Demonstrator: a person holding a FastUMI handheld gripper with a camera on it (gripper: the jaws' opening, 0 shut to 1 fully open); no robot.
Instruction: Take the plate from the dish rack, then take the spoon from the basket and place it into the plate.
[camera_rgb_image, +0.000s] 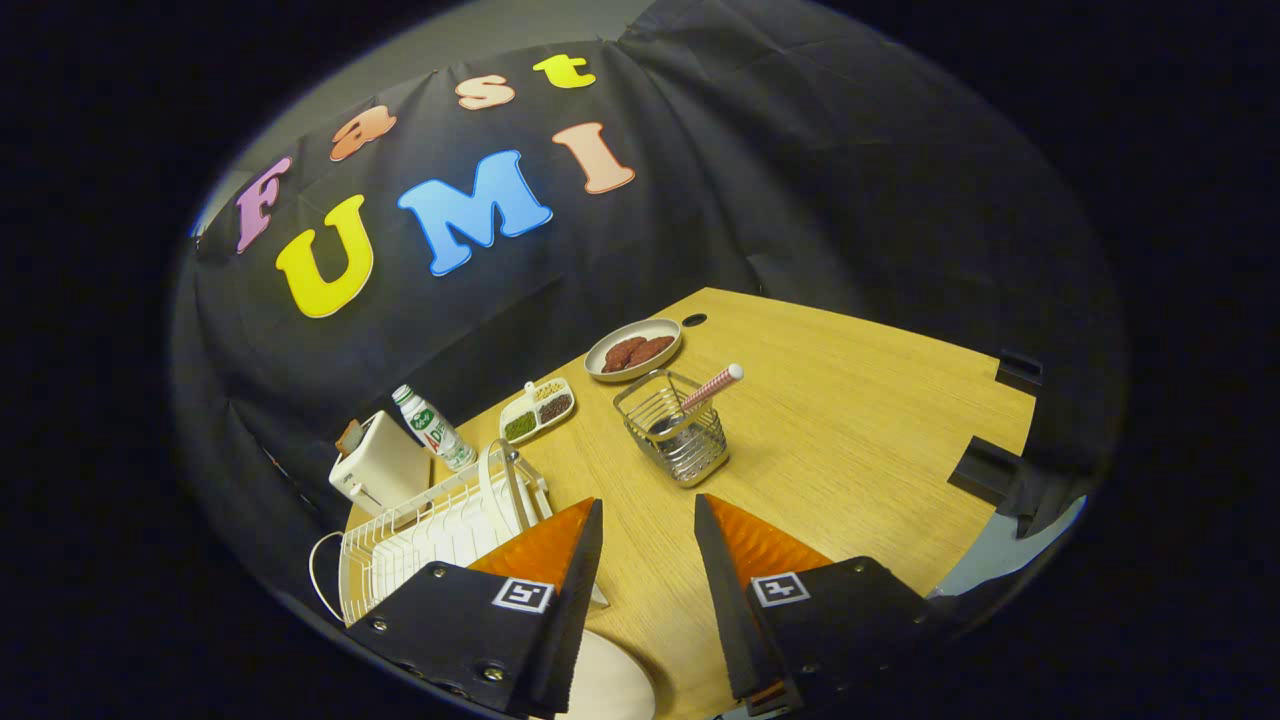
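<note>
From the gripper view I see my claw (648, 515) open, its two fingers spread with bare tabletop (850, 440) between them and nothing held. The plate (610, 680) lies flat on the tabletop close under the claw, by the inner edge of the left finger, which hides part of it; only a pale curved part of its rim shows.

The rack (440, 530) stands to the left of the left finger, partly behind it, at the tabletop's near left edge. I cannot tell what the upright pale ring standing in its wires is. A white cord loops out from its left side. Just beyond the rack sit a toaster (378, 465) and a tilted bottle (433, 427), both near the wall.

The basket (675, 430) stands ahead of the fingers, roughly in line with the gap and well apart from the tips. The spoon (708, 390) stands in it, its striped handle leaning up and to the right past the basket's rim.

Beyond the basket a dish (634, 349) with brown pieces sits near the far edge, beside a small dark hole in the wood. Left of it lies a small tray (537, 411) with compartments.

The stretch between fingers and basket is open wood. To the right of the basket the tabletop runs clear to its right edge, where two dark clamps (990, 470) grip the rim.
</note>
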